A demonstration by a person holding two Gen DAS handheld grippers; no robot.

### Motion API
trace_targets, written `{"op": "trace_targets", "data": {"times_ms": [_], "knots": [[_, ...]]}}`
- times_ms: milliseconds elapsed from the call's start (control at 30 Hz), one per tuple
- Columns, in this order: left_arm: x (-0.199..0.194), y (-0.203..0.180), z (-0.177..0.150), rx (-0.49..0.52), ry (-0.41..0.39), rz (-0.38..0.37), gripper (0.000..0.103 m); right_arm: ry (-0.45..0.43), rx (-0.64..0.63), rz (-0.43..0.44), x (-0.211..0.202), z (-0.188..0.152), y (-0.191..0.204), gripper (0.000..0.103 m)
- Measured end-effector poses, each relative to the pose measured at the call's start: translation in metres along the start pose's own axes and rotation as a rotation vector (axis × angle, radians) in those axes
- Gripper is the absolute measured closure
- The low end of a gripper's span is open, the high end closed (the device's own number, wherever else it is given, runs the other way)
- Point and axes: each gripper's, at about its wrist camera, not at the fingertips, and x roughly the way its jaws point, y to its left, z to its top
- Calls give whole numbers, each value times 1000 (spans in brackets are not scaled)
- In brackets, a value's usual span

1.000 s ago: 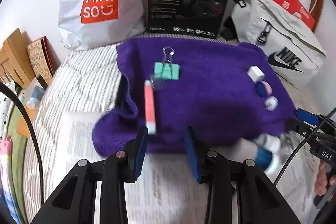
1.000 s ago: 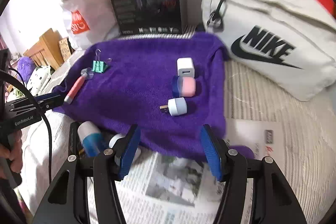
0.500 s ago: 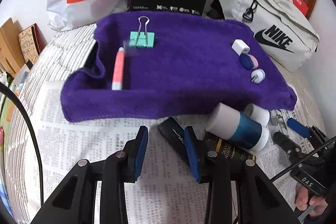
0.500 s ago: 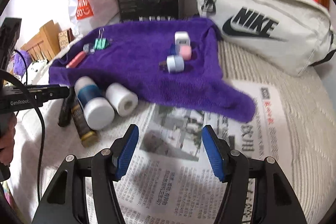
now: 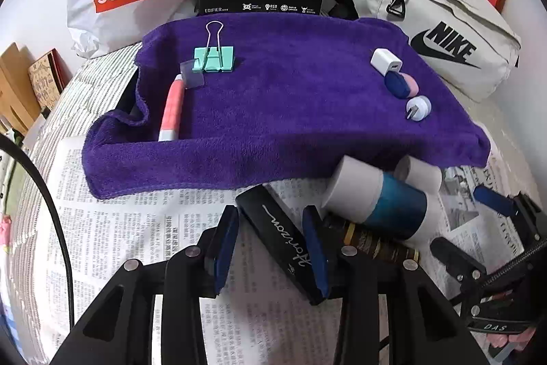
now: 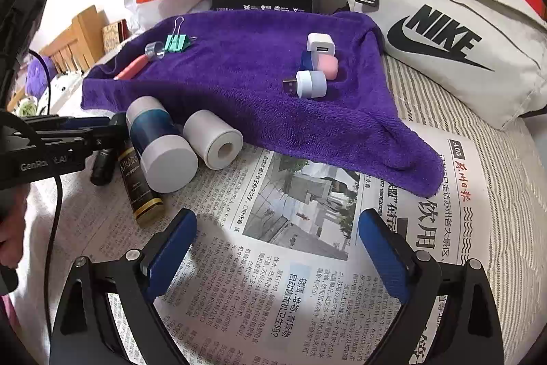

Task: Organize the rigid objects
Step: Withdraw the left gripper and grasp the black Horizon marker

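Between the opening jaws of the left gripper lies a slim black case, contact unclear, its near end hidden. Right gripper spreads, empty, above flat newspaper.

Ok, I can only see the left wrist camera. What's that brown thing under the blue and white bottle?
Observer: A slim dark bottle with a gold end, lying on the newspaper against the blue and white bottle.
Operator: Is the white roll solid?
Observer: No, its end has a hole.
Operator: Is the right gripper holding something?
Observer: No, its jaws are opening with only newspaper between them.
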Motion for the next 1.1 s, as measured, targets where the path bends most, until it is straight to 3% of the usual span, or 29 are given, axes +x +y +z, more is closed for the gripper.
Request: {"op": "trace_targets", "data": {"times_ms": [167, 333, 433, 500, 633, 1100], "knots": [[-6, 17, -10, 15, 3, 52, 59, 0, 0, 1, 0, 0, 0, 8], [-11, 32, -18, 6, -17, 39, 59, 0, 0, 2, 0, 0, 0, 7], [-12, 29, -21, 45, -32, 41, 64, 1, -1, 2, 0, 0, 0, 7], [-12, 26, -21, 70, -37, 16, 73, 1, 0, 3, 0, 0, 0, 7], [-13, 22, -21, 123, -41, -4, 81, 1, 0, 3, 0, 0, 0, 7], [-11, 19, -17, 147, -45, -40, 81, 2, 0, 3, 0, 0, 0, 7]]}}
